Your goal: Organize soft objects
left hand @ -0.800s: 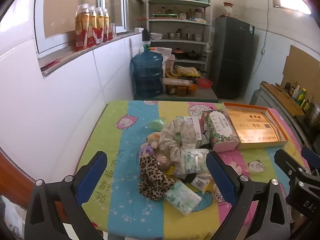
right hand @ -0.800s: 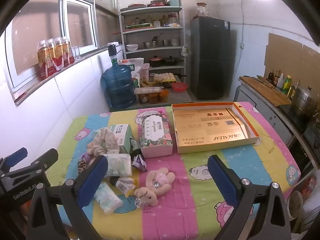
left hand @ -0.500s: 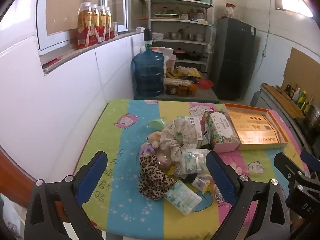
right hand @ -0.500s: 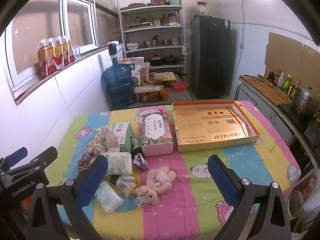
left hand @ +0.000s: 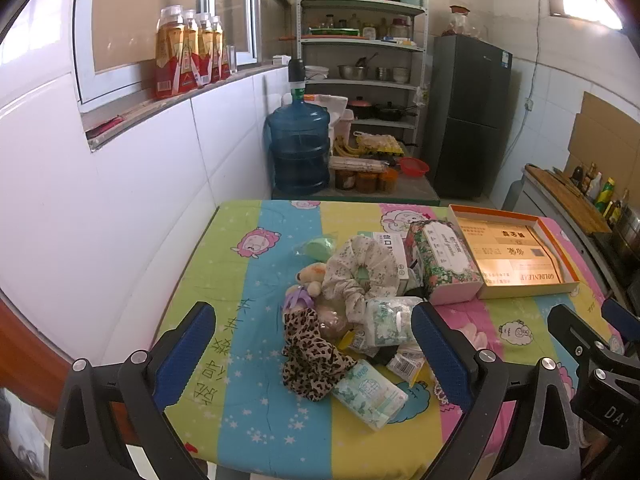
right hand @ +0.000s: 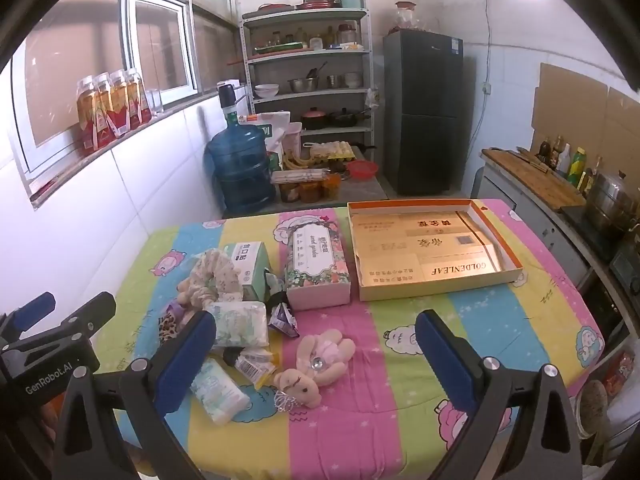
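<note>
A heap of soft things lies mid-table: a leopard-print cloth, a floral scrunchie, tissue packs and a small plush. In the right wrist view a pink plush bear lies nearest, with tissue packs to its left. An open orange box lies at the far right, also in the left wrist view. My left gripper is open above the table's near edge, before the heap. My right gripper is open and empty, over the bear.
A floral tissue box and a white-green carton stand behind the heap. The table has a striped cartoon cloth. A white tiled wall runs along the left. A water jug, shelves and a fridge stand beyond.
Both grippers have shifted only slightly; the view tilts a little. Nothing on the table has moved.
</note>
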